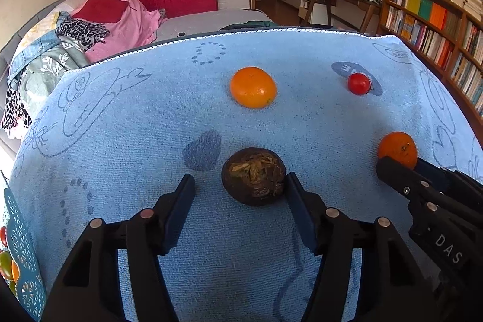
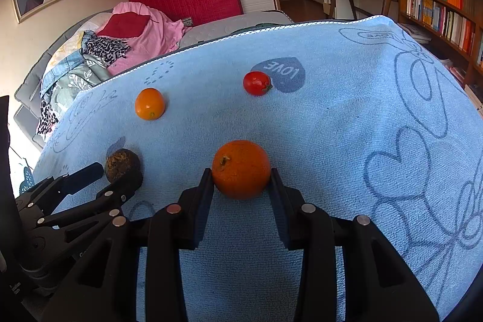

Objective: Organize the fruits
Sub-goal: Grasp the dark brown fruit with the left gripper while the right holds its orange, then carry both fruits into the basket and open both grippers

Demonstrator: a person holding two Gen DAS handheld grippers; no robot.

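Left hand-held gripper [image 1: 240, 186] stands with its fingers apart around one dark brown fruit [image 1: 253, 175] on the blue towel [image 1: 120, 141]; the right-side pad [image 1: 297, 201] touches the fruit, while the other finger is clear of it. In this left wrist view two oranges are visible: a paler one [image 1: 253, 87] further back near the middle, and a deeper orange one [image 1: 398, 149] at the right, where the right hand-held gripper [image 1: 401, 165] reaches it. One small red tomato [image 1: 358, 84] lies at the back right on a printed heart. A teal basket [image 1: 21, 255] with several small fruits shows at the left edge.

From the right wrist view, the right hand-held gripper [image 2: 241, 175] has both pads pressed against the deeper orange [image 2: 241, 169], which sits on the towel [image 2: 347, 141]. The paler orange [image 2: 150, 103] and the tomato [image 2: 256, 83] lie further back, well apart. At the left, the brown fruit [image 2: 122, 163] sits between the fingers of the left hand-held gripper [image 2: 114, 175]. Counted: two oranges, one tomato, one brown fruit on the towel.
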